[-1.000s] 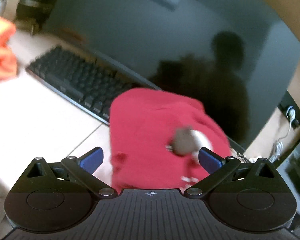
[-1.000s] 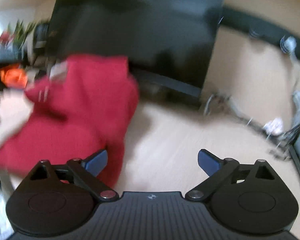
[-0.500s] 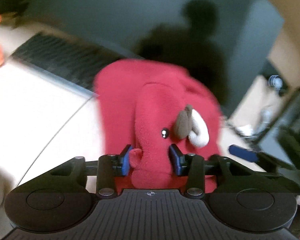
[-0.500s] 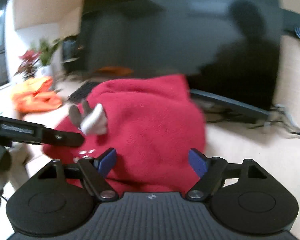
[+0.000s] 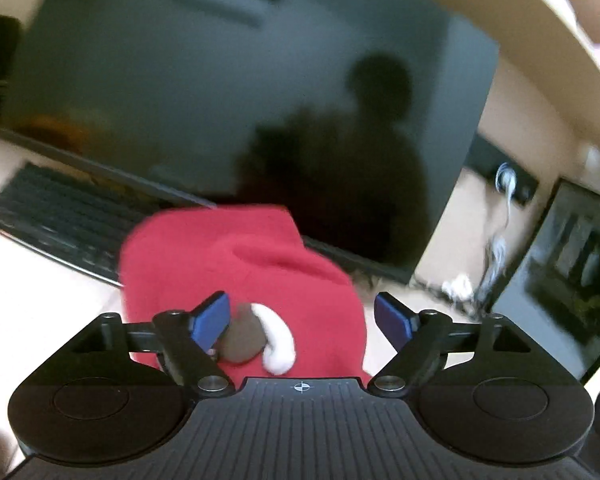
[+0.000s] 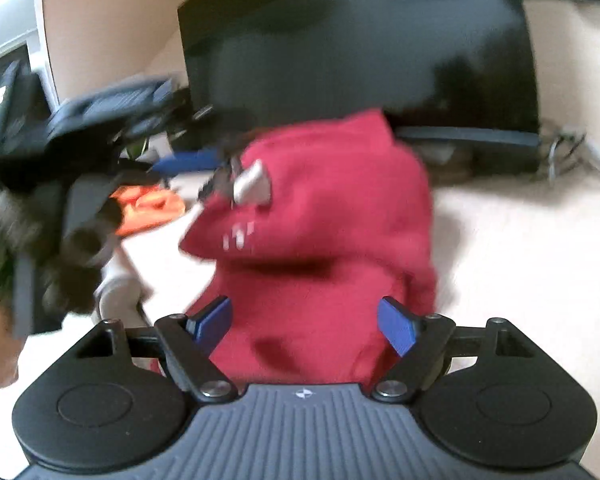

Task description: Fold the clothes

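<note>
Now my left claw (image 5: 302, 316) is wide apart and holds nothing. My right claw (image 6: 304, 322) is wide apart too, with the soft red fleece garment (image 6: 324, 240) lying bunched between its blue fingers (image 6: 396, 330) on the pale desk (image 6: 520, 248). A brown and white horn (image 5: 260, 338) sticks up from it. Just behind stands a big dark screen (image 5: 220, 92).
</note>
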Motion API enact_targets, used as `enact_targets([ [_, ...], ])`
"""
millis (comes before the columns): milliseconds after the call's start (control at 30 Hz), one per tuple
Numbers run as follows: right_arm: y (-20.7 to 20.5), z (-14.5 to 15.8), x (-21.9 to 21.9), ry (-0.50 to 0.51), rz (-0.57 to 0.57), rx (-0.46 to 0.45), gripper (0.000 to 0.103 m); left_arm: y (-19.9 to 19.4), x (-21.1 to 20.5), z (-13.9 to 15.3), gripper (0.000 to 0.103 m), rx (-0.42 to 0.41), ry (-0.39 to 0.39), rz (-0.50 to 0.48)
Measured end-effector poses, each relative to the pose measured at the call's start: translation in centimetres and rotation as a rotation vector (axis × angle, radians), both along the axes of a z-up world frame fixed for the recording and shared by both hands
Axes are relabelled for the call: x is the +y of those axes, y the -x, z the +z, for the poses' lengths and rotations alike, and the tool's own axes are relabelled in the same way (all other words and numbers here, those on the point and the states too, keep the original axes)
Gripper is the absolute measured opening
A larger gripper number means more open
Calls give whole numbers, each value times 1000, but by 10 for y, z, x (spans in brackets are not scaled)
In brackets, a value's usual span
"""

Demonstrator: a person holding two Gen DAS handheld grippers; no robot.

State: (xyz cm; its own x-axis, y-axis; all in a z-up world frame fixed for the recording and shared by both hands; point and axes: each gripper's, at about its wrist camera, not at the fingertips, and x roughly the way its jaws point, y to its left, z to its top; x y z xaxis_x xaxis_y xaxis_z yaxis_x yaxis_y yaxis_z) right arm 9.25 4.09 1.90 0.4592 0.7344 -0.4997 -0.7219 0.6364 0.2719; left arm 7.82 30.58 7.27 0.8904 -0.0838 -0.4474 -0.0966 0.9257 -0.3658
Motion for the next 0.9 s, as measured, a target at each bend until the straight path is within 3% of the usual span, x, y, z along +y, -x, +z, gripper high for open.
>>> enact_targets([
  [67, -6, -20, 7, 22, 7, 48, 84, -27, 7, -16, 84, 77, 14, -8],
  [133, -7, -20, 6, 13, 23, 31, 86, -44, 26, -37, 89, 137, 62, 9],
  [267, -11, -19, 7, 22, 57, 25, 88, -52, 41, -46, 93, 121, 122, -7],
  [433, -22, 9, -15, -45, 37, -18, 89, -19, 31, -27, 92, 84, 48, -12],
  [533, -46, 24, -19, -52, -48, -69, 92, 9, 22, -22, 93, 69, 44, -23],
  [700, -106, -8, 22, 138, -195, -19, 94, 27, -1, -38, 93, 114, 6, -41],
  [733, -112, -15, 27, 152, -204, -2, 101, 30, -6, -41, 93, 123, -1, -44],
  [800, -112, -18, 27, 133, -230, 4, 103, 30, -13, -45, 93, 132, -48, -29],
  [900, -89, -2, 16, 122, -243, -81, 103, 35, -18, -43, 93, 136, -77, 5],
])
